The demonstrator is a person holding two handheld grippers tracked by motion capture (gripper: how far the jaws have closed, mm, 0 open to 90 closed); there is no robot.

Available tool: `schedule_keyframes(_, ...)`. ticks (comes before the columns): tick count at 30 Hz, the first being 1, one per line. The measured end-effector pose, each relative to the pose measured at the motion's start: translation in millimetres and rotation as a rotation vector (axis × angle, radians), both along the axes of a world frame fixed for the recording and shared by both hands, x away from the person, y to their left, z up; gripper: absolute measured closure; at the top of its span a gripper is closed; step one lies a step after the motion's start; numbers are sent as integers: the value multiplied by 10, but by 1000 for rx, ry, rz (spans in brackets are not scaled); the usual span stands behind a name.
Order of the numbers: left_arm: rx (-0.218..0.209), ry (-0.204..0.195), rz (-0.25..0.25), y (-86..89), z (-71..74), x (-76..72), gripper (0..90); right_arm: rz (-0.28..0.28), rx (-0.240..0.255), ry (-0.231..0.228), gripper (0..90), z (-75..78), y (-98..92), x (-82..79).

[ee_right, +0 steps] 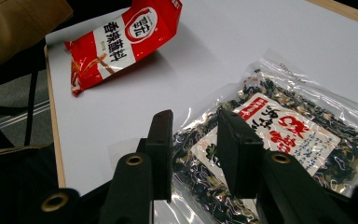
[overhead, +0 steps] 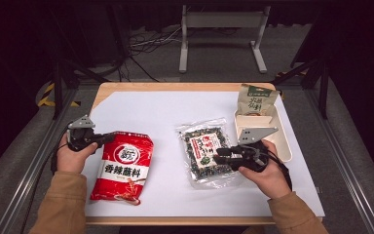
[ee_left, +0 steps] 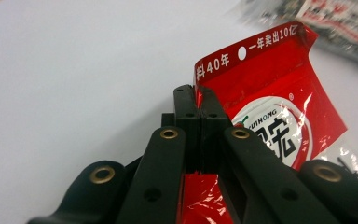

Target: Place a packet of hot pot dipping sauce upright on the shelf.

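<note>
Risk: red packet slipping from a thin edge grip; clear packet not yet secured.

The left gripper [ee_left: 200, 105] is clamped on the top corner of the red packet [overhead: 123, 166], glossy foil at the paper's left side; held by so little, it could slide out or tear. The right gripper [ee_right: 193, 154] stands with jaws apart over an edge of the clear packet [overhead: 206, 149], flat mid-table beside the tray [overhead: 286, 146]; its slick, crinkled film may escape a shallow bite.

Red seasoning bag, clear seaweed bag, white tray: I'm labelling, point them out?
red seasoning bag [overhead: 124, 168], high view, white label.
clear seaweed bag [overhead: 203, 146], high view, printed label.
white tray [overhead: 286, 146], high view, right rim.
</note>
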State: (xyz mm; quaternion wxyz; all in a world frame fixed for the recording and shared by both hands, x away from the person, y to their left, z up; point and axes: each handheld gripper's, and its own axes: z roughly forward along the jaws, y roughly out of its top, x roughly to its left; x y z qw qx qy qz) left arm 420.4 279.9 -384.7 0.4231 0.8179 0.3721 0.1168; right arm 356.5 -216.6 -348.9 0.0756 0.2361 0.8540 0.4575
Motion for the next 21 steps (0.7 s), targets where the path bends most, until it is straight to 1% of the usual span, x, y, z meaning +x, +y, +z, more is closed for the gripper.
schedule_keyframes(3, -7, -33, -19, -30, 152, -80, 892, 5, 4, 5, 658, 5, 29, -6)
schedule_keyframes(4, -7, -54, -28, -40, 201, -103, 893, 8, 4, 4, 657, 6, 40, -9)
schedule_keyframes(5, -14, -61, -32, -55, 250, -137, 893, 10, 3, 2, 655, 9, 49, -14)
schedule_keyframes(6, -14, -78, -39, -64, 285, -155, 893, 12, 6, 3, 655, 13, 58, -20)
schedule_keyframes(7, -33, -81, -57, -76, 342, -192, 893, 13, 9, 5, 652, 18, 65, -24)
schedule_keyframes(8, -71, -81, -74, -78, 386, -219, 893, 17, 13, 4, 651, 28, 74, -31)
schedule_keyframes(9, -102, -90, -103, -73, 451, -255, 893, 23, 23, 6, 648, 36, 80, -38)
schedule_keyframes(10, -111, -102, -119, -76, 504, -289, 893, 36, 47, 19, 640, 51, 86, -47)
schedule_keyframes(11, -110, -123, -135, -80, 554, -323, 893, 46, 65, 24, 638, 64, 90, -55)
schedule_keyframes(12, -110, -123, -135, -80, 554, -323, 893, 51, 76, 21, 636, 77, 96, -64)
schedule_keyframes(14, -119, -139, -164, -106, 636, -397, 893, 61, 82, 19, 631, 97, 108, -80)
schedule_keyframes(15, -112, -153, -180, -119, 669, -420, 893, 65, 85, 16, 630, 104, 115, -87)
schedule_keyframes(17, -105, -147, -199, -162, 731, -479, 894, 69, 86, 12, 629, 110, 122, -94)
schedule_keyframes(20, -109, -159, -231, -195, 802, -544, 895, 93, 116, 31, 614, 130, 149, -107)
schedule_keyframes(21, -111, -164, -242, -207, 822, -562, 896, 97, 119, 29, 613, 142, 159, -114)
